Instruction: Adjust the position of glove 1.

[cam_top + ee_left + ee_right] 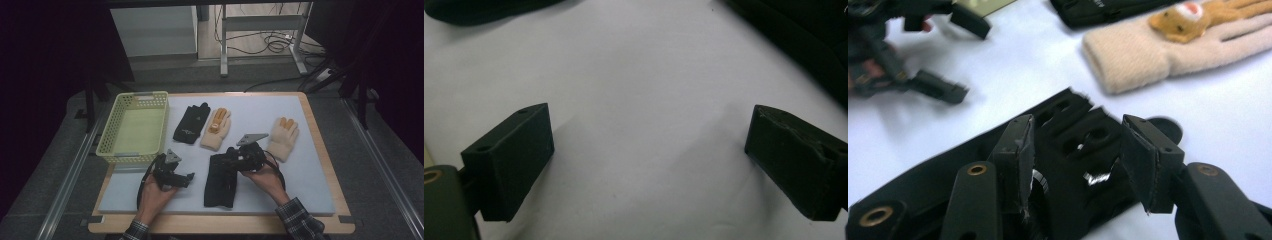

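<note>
Right gripper [1075, 165] is over the black glove [220, 181] lying on the white mat [310, 170] near the front edge; its jaws stand apart astride the glove's finger end, pads not pressing. Left gripper [649, 165] (jaws wide apart, nothing between) rests over bare mat beside the yellow basket [111, 130].

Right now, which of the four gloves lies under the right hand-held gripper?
The black glove nearest the person, alone in front; the other black and two cream gloves lie farther back.

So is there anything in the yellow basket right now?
No, the yellow basket shows a bare floor in the high view, with all the gloves lying on the mat.
</note>
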`<action>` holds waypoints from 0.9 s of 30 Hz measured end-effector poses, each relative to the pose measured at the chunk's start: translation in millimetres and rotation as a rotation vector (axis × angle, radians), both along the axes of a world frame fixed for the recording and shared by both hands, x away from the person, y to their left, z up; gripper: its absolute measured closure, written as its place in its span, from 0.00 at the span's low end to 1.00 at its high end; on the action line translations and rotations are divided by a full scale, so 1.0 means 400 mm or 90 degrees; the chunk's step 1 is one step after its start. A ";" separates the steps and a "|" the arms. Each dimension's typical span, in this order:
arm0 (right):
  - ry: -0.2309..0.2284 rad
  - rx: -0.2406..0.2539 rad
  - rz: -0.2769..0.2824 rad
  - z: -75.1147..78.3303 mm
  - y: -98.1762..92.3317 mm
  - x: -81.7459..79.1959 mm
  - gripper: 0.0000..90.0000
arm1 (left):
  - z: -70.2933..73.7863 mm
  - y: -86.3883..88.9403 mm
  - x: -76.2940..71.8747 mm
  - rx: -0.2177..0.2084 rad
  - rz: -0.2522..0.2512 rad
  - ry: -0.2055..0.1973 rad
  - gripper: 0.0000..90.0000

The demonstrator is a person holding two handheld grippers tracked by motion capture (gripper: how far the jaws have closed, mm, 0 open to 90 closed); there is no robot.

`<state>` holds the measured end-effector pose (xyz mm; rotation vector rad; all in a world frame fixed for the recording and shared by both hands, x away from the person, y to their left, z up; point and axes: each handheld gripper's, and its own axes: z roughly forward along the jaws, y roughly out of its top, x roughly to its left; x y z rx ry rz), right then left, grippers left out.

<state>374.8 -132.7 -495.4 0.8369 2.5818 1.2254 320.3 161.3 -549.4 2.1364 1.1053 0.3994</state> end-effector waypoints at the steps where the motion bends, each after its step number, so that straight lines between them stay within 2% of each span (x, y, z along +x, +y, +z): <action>1: 0.000 0.000 0.000 0.000 0.000 0.000 0.53 | 0.000 0.000 0.000 0.000 0.000 0.000 0.06; 5: 0.002 0.004 -0.013 0.000 0.033 0.047 0.53 | 0.000 0.010 -0.016 -0.001 -0.003 0.002 0.06; 9: -0.009 -0.007 -0.009 0.004 0.072 0.084 0.55 | -0.001 0.011 -0.018 0.000 -0.003 0.000 0.06; 16: -0.022 -0.040 -0.005 0.010 0.156 0.148 0.72 | -0.003 0.011 -0.018 -0.003 -0.001 -0.001 0.06; 18: -0.021 -0.042 -0.003 0.010 0.179 0.167 0.74 | -0.003 0.012 -0.018 -0.004 0.000 -0.001 0.06; 23: -0.021 -0.055 0.005 -0.003 0.240 0.210 0.76 | -0.003 0.012 -0.017 -0.005 -0.001 0.000 0.06; 27: -0.024 -0.082 0.008 -0.025 0.280 0.243 0.81 | -0.003 0.012 -0.017 -0.004 -0.001 0.000 0.06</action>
